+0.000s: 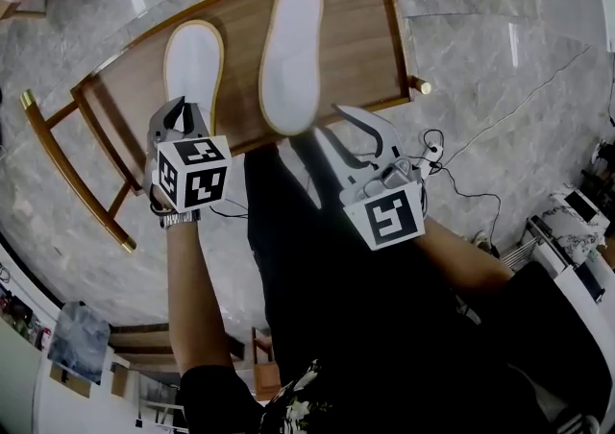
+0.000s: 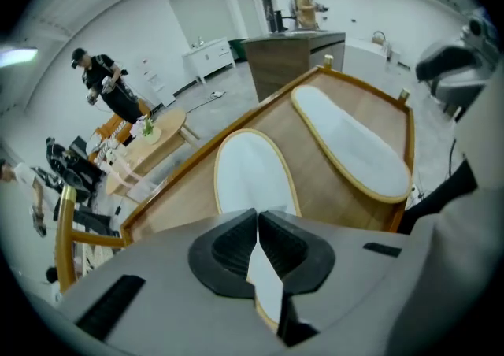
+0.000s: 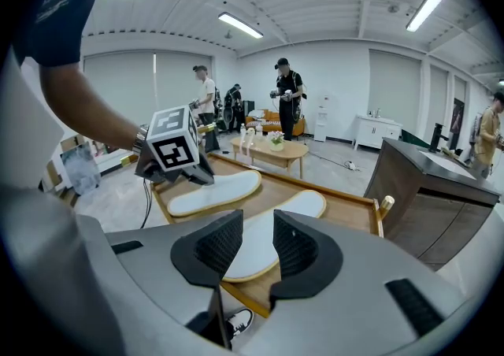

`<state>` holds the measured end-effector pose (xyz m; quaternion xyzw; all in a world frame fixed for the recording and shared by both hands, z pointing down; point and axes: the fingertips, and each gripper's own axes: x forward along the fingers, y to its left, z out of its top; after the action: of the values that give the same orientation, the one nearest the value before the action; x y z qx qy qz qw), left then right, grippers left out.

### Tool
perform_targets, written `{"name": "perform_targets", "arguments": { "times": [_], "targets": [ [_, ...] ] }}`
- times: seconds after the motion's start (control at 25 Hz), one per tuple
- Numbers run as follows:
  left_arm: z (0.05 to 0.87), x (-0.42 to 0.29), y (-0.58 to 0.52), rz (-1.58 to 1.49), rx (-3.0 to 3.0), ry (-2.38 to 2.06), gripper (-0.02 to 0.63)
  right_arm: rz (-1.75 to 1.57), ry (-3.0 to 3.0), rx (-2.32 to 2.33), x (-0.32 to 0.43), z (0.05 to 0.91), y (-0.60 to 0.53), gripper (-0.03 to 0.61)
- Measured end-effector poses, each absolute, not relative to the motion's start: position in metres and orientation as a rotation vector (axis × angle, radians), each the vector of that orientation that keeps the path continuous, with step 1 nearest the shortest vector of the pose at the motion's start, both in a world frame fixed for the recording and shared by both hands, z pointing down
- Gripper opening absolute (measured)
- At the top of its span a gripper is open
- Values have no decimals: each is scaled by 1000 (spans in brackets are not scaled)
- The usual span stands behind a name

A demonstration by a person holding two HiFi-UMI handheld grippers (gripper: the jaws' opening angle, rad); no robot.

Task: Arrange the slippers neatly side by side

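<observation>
Two white slippers lie on one wooden bench (image 1: 365,29): the first slipper (image 1: 193,65) at the upper left of the head view, the second slipper (image 1: 291,56) at upper centre. Below them are two grippers, the left gripper (image 1: 179,108) and the right gripper (image 1: 327,123), each bearing one marker cube, so two cubes. The right gripper view shows at least three people in the background, one low table (image 3: 276,148) at centre, and three ceiling light strips across the top.

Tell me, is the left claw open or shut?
Shut. The left claw has its pads together, over the near slipper. Whether they pinch it, cannot tell.
</observation>
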<state>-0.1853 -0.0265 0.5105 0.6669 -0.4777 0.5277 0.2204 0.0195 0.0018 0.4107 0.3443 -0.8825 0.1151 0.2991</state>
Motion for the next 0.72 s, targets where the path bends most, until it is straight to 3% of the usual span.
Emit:
{"name": "perform_targets", "arguments": {
  "times": [0.4, 0.72],
  "targets": [
    [498, -213, -20, 837, 1517, -1551, 9, 299, -2357, 899, 13, 410, 5, 112],
    [498, -237, -18, 719, 1416, -1618, 9, 291, -2362, 895, 13, 409, 7, 112]
  ]
}}
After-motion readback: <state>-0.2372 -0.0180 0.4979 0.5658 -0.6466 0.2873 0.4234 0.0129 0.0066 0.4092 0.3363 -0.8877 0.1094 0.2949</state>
